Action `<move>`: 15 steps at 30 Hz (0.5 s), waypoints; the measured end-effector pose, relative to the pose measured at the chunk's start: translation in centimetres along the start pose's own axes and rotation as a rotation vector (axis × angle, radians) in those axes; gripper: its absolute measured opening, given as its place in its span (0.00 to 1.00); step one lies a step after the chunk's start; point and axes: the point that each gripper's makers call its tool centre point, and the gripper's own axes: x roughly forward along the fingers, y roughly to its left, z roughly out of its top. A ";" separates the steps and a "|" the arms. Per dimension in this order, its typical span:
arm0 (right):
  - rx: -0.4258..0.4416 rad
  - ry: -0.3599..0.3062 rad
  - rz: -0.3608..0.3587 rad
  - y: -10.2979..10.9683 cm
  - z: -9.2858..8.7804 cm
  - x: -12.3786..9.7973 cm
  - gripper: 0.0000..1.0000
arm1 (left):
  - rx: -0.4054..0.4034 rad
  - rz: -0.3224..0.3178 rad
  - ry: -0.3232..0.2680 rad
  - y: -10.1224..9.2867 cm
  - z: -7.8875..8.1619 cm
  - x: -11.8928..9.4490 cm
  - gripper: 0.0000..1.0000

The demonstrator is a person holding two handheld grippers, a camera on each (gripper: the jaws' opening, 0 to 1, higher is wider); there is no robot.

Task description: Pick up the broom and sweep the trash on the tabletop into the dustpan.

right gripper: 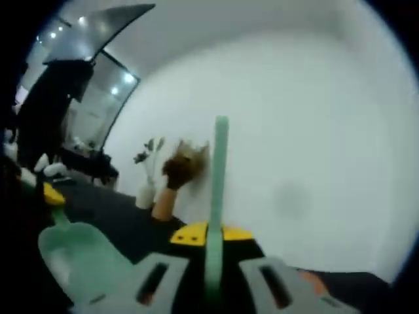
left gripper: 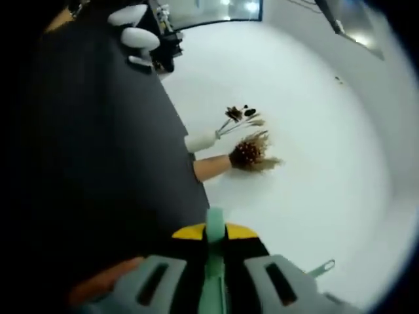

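Observation:
My left gripper (left gripper: 213, 261) is shut on a mint-green handle (left gripper: 214, 226) that sticks up between its grey jaws. In the right gripper view a mint-green dustpan (right gripper: 78, 255) hangs at the lower left. Its handle runs up to the left gripper's yellow part (right gripper: 52, 195). My right gripper (right gripper: 213, 261) is shut on the straight green broom handle (right gripper: 220, 170), which rises up the middle of the view; its bristles are hidden. A small green hook-shaped end (left gripper: 321, 267) shows at the lower right of the left gripper view.
The dark tabletop (left gripper: 98, 163) meets a white wall (left gripper: 308, 131). At its edge stand a white vase (left gripper: 201, 140) and a brown vase (left gripper: 213, 167) with dried flowers (left gripper: 252, 152); both vases (right gripper: 152, 196) also show in the right gripper view. White objects (left gripper: 134, 36) lie at the far end.

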 end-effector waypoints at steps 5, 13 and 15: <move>-0.003 0.043 -0.014 -0.7 -3.5 0.4 0.05 | 0.035 0.006 0.027 -0.6 -2.5 2.3 0.10; -0.047 0.089 0.017 0.6 -5.8 0.8 0.05 | 0.035 0.039 0.029 1.6 -4.2 3.0 0.10; -0.062 0.096 0.039 1.6 -6.1 0.9 0.05 | 0.038 0.027 0.027 1.7 -4.2 2.9 0.10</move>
